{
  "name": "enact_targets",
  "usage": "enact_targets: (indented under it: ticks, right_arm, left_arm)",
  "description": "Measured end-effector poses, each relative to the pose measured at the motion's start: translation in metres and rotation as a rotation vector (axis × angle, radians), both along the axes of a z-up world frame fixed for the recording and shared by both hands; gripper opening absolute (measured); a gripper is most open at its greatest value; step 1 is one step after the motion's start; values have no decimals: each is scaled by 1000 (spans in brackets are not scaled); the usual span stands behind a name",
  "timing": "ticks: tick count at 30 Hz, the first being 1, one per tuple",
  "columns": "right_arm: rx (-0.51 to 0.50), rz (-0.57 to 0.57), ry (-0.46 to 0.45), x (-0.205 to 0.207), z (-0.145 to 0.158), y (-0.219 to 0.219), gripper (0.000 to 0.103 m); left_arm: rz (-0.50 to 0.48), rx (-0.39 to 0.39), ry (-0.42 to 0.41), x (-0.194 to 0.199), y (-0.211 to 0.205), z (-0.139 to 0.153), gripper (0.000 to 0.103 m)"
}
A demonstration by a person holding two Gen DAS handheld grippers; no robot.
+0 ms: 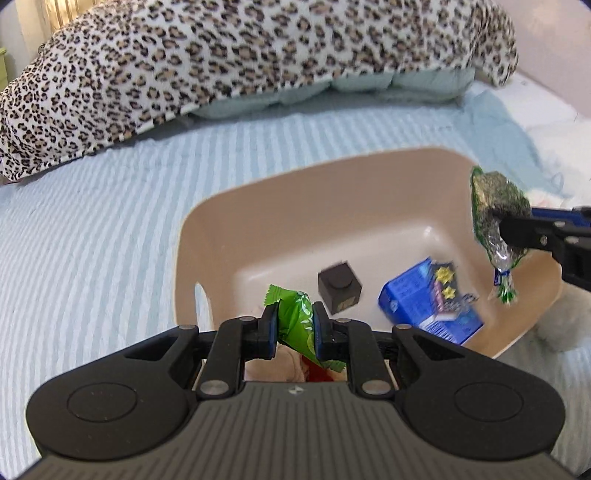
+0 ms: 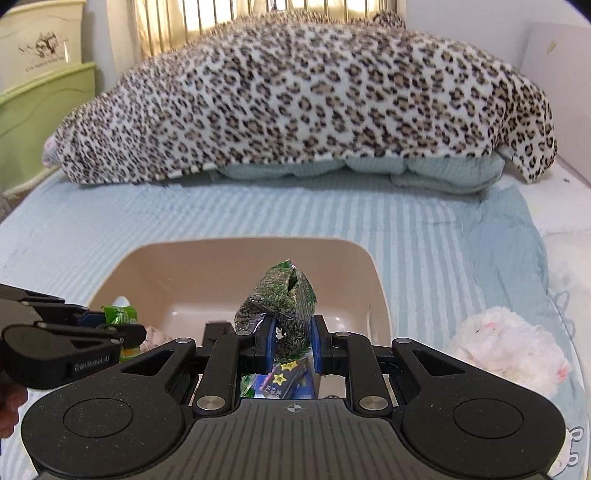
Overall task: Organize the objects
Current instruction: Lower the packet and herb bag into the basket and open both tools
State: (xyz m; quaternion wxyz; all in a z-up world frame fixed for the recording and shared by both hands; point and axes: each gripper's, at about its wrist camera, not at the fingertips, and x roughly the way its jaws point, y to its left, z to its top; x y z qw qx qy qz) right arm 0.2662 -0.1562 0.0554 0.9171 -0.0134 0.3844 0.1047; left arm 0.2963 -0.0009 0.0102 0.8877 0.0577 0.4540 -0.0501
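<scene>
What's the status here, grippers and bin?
Left gripper shut on green packet. Right gripper shut on seed bag. Both over bin; nothing blocking.

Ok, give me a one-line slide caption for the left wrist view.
Left gripper pinches a green snack packet above the beige bin; right gripper brings a seed bag.

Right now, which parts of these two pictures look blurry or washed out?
Left wrist view: the blue printed carton in the beige plastic basin is smeared, and the leopard-print blanket is soft. Right wrist view: bright backlight behind the gold bars washes out the top edge.
</scene>
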Motion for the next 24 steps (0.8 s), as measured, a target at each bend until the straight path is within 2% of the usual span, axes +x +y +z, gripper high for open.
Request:
enact_targets:
  ticks: [5,7,9,11,13,14,15,20,24]
  right_arm:
    - [-18,2,63,9,-17,7,19]
    - [-24,11,76,9,-22,11,20]
    - [-26,12,82,8,-24,12,34]
    - [-11,12,75,5,-23,11,37]
    - [-4,10,60,0,-19,10,52]
    - [-3,5,55,-3,-17,9,64]
    - [-2,-2,49,-6,-15,8,69]
    - [37,-4,52,-20,-1,1,73]
    - [29,-8,35,-37,11,-2,78]
  left_arm:
    - [20,2,46,4,-3,-9,23]
    - [32,1,62,2,-1,-9,36]
    - [38,3,64,1,0,-6,69]
    - [40,8,45,-3,2,-1,77]
    - [42,13,38,-6,6,5,77]
    - [43,11,38,-7,7,8,77]
    - [43,7,35,-9,9,11,77]
    - [23,0,-3,-27,15,32,77]
    - [15,5,-46,-46,18,48,78]
